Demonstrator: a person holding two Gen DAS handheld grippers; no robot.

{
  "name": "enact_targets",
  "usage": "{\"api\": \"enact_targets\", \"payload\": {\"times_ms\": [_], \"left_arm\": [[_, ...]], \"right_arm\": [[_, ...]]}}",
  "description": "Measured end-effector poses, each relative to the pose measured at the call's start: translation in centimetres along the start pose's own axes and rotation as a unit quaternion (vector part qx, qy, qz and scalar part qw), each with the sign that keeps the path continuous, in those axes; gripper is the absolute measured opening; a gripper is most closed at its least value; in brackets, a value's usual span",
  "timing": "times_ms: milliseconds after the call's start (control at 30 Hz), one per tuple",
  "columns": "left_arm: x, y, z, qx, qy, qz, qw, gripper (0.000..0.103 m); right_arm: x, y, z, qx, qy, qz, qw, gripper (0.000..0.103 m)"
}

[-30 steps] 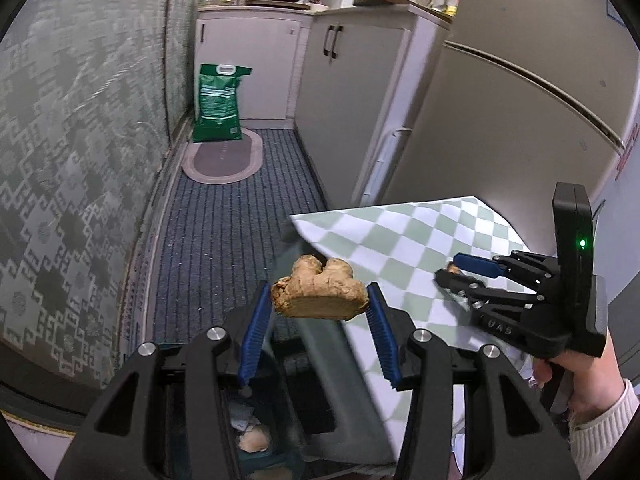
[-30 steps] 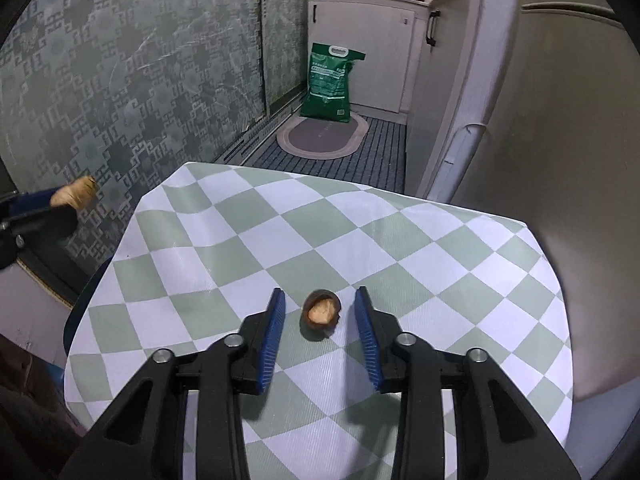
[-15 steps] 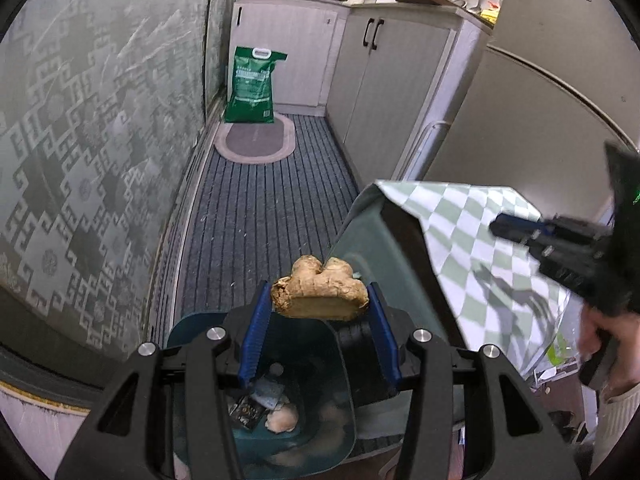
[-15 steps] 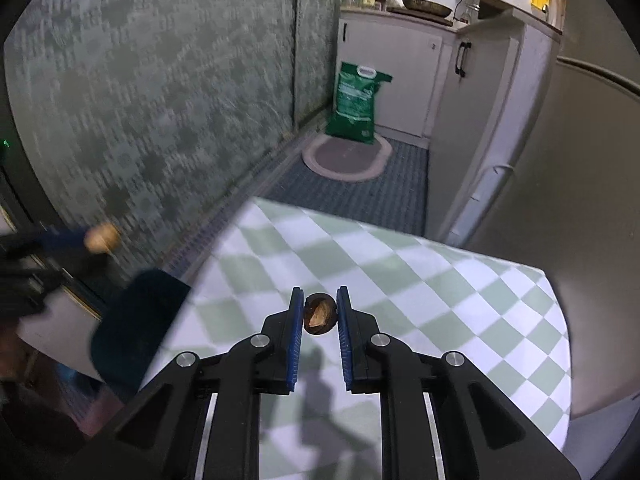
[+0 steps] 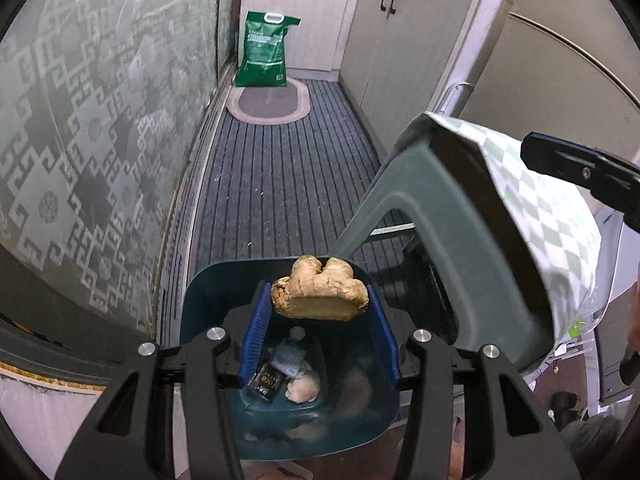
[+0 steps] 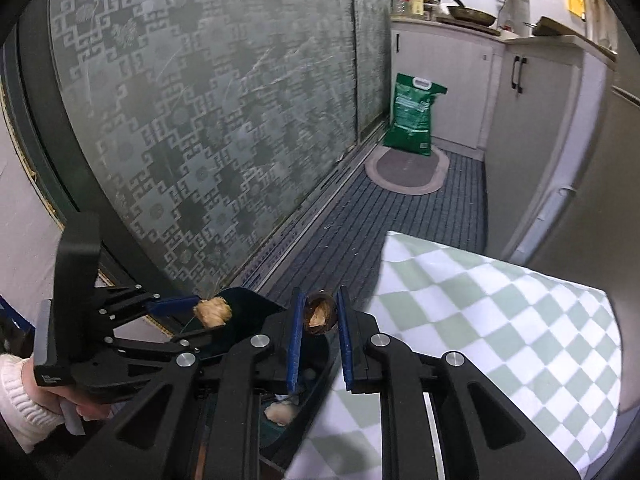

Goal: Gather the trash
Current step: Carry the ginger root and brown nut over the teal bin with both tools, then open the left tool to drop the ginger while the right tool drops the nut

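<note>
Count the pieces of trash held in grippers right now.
2: ginger piece in the left gripper above the bin; nut shell in the right gripper.

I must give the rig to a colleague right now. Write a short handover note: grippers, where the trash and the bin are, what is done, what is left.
Left gripper: shut on the ginger piece, held above the open blue bin.
Right gripper: shut on the nut shell, off the checkered table, near the bin's edge.
Done: both pieces picked up; some trash already lies in the bin.
Left: open the left gripper to drop the ginger, bring the shell over the bin, release.
</note>
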State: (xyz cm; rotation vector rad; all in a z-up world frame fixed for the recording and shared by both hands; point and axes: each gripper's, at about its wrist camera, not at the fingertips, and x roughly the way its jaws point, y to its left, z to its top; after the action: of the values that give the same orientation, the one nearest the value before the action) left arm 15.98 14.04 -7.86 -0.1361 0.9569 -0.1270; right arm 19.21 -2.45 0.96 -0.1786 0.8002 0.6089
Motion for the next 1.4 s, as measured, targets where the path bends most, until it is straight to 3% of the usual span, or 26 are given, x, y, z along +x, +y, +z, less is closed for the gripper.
{"api": "enact_targets", "payload": {"times_ms": [567,1000,1233,1400], "left_arm": [[4.5,2.1,-2.5,-0.003,0.059,0.021,0.998,0.05],[8.3,2.5,-4.9,0.001,0.119,0.015,0.9928,0.051],[7.8,3.0,-4.8,0.002,0.119,0.021,0.9927,0.053],[5.2,3.8,-3.8,-0.006,0.088,0.025,0.9958,0.05]], "right_arm": [[2.9,3.3,0.7,-0.007,0.025,0.036,0.999,0.016],[4.6,4.2,-0.1,-0.004,0.055,0.046,0.997,0.016],[6.4,5.1,-0.8,-0.011,0.081,0.048,0.995,0.016],[8.0,5.8,-1.5,-0.012,0.1,0.05,0.994,0.016]]}}
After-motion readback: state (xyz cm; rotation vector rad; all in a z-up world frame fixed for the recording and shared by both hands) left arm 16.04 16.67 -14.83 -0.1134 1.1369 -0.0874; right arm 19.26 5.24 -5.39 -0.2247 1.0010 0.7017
